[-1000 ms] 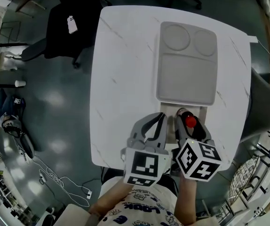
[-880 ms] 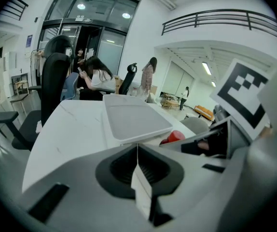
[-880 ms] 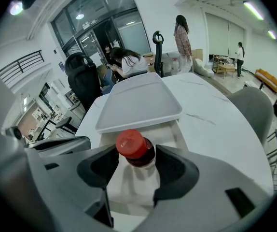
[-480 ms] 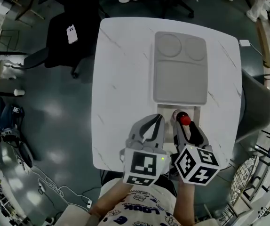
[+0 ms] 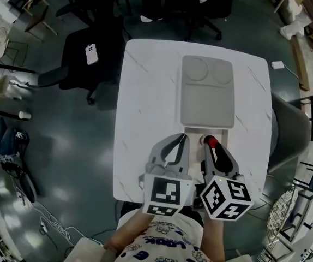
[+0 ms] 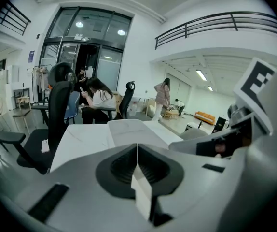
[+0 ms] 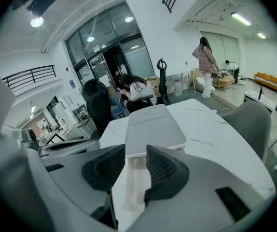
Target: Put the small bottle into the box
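The left hand-held gripper (image 5: pixel 179 142) and right hand-held gripper (image 5: pixel 214 146) lift higher off the worktop (image 5: pixel 145 119). The right one's jaws have just been closing partway, with nothing pinched between them

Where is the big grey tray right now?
In the head view the grey tray lies on the white table, right of its middle and toward the far edge, with the small white box just at its near end.
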{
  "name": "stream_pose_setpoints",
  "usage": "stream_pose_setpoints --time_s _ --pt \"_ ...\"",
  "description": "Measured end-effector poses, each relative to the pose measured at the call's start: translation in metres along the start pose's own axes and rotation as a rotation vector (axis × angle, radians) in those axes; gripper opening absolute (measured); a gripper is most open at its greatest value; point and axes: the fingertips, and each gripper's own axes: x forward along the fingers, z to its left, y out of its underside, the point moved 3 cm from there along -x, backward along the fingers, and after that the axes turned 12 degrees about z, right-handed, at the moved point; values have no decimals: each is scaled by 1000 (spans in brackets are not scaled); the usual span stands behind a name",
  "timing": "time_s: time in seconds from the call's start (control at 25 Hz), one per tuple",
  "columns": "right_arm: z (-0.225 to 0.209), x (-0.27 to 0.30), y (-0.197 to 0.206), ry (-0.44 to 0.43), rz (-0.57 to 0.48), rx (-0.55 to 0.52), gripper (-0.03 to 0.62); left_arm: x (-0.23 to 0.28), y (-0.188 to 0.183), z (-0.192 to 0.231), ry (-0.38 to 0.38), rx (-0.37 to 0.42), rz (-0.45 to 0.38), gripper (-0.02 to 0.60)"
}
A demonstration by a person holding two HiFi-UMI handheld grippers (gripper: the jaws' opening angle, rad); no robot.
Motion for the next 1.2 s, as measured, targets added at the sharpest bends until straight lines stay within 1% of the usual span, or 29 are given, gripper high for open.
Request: stream_pose_setpoints --time_s 0.12,0.44,0.64,0.88,1.2 --pt "9 -8 -9 -21 -39 -24 127 -10 -10 3 -19 6 -32 20" --pt "33 -22 -26 -66 -79 -74 103 -36 -34 10 -70 25 -108 20" --pt "42 -29 -31 -74 -94 -101 95 -45 -40 13 -88 33 -124 20" --pt "45 -35 -33 -83 -109 -116 67 -50 -43 13 -99 36 -141 20" --pt "46 -38 -27 -76 -110 -129 66 -56 -40 15 -111 27 -147 20"
